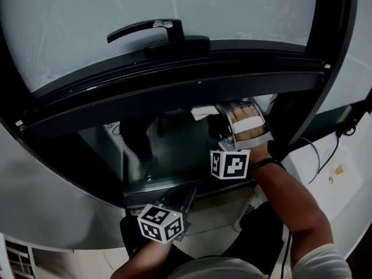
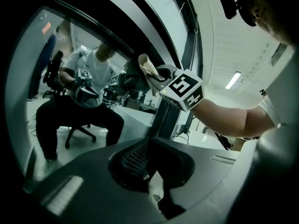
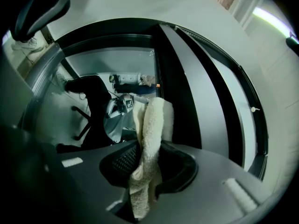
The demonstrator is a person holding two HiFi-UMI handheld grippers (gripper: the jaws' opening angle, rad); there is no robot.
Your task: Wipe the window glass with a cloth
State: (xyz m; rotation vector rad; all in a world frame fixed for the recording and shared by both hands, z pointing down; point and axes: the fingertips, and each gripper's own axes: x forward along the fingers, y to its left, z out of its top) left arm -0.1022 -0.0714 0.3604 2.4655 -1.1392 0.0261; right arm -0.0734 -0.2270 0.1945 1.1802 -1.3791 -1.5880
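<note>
Wiping looked hardly started: the right gripper (image 3: 147, 158) pinched the cloth (image 3: 152, 125) near the window glass (image 1: 177, 149), the left gripper (image 2: 150, 167) closed, empty.

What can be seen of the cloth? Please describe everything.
The cloth is a cream-white towel of fluffy looped fabric, bunched into a narrow strip. It is clamped between the jaws of the right tool; most of it sticks out beyond their tips, and a short end trails behind them. It is held near the window's dark frame; whether it touches the glass cannot be told.
</note>
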